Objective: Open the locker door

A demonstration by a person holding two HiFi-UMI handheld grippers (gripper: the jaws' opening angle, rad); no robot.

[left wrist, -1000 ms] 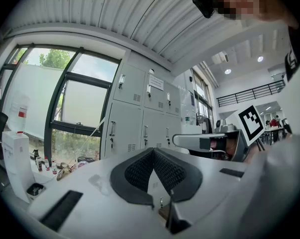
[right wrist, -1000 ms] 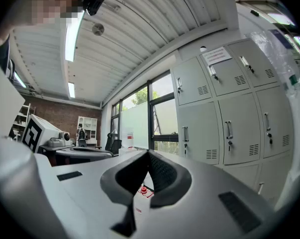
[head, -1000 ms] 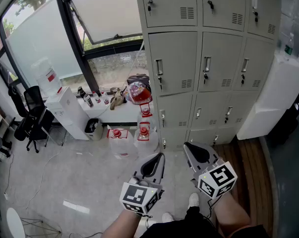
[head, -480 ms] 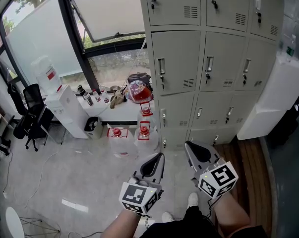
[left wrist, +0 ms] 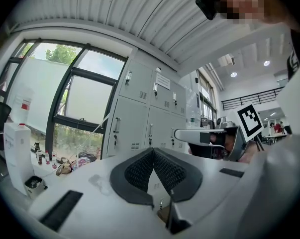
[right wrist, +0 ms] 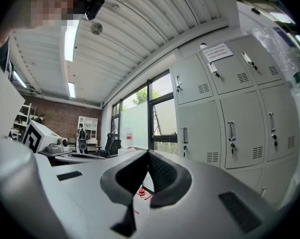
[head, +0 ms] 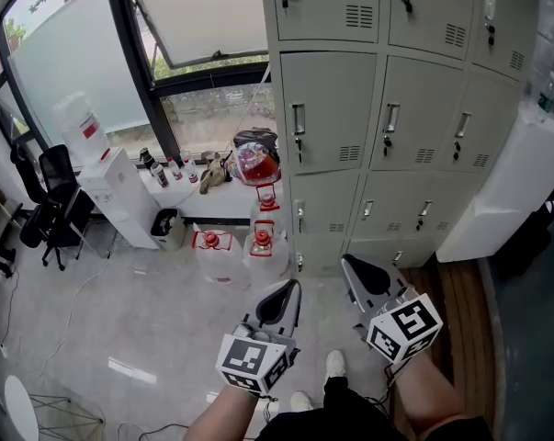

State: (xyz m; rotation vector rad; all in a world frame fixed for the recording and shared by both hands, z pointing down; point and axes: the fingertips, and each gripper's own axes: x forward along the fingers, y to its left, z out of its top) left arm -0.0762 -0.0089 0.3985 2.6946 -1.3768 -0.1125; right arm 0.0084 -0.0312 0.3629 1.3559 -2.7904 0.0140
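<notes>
While every locker door [head: 327,108] stands closed, the left gripper [head: 291,287] is clenched empty; the right gripper [head: 347,263] likewise.

Grey floor [head: 120,310] runs ahead & left of left claw [head: 286,288]. Red-capped jugs [head: 261,249] stand on it just beyond that claw. Bin [head: 166,226], dispenser [head: 120,198] & chair [head: 47,200] sit farther left. Low desk [head: 223,211] behind the jugs holds bottles [head: 160,173] & bags [head: 255,163]. Wood strip [head: 460,292] lies right of right claw [head: 352,266].
</notes>
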